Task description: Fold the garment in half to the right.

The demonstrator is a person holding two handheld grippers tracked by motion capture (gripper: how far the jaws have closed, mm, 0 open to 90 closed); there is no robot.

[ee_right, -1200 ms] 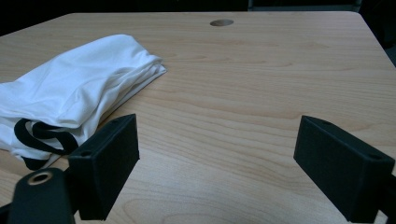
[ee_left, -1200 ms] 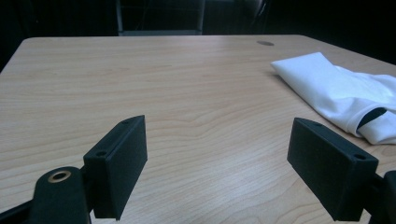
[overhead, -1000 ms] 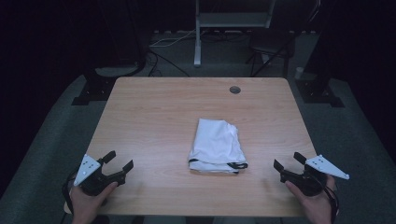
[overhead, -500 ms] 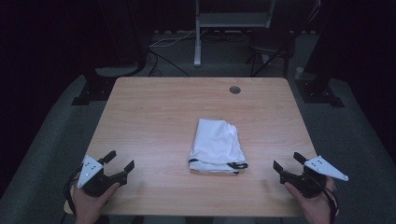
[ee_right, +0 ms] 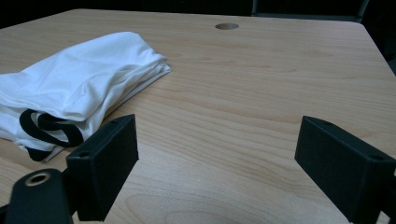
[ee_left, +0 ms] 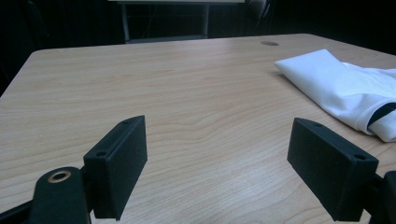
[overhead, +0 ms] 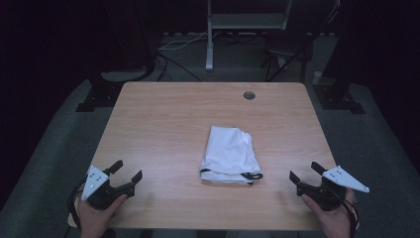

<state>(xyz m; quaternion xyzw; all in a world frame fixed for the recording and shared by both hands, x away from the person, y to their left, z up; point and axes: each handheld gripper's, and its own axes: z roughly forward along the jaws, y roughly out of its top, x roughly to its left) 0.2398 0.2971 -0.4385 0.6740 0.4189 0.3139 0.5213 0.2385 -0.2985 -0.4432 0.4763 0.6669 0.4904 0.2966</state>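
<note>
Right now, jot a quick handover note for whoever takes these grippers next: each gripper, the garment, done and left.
Left gripper: jaws open, holding nothing, at the near left corner of the table.
Right gripper: jaws open, holding nothing, at the near right edge.
White garment: lies folded mid-table, its black-trimmed edge toward the person, clear of both grippers.
Done: the garment looks folded.
Left: likely nothing, or any last tidy or move.
</note>
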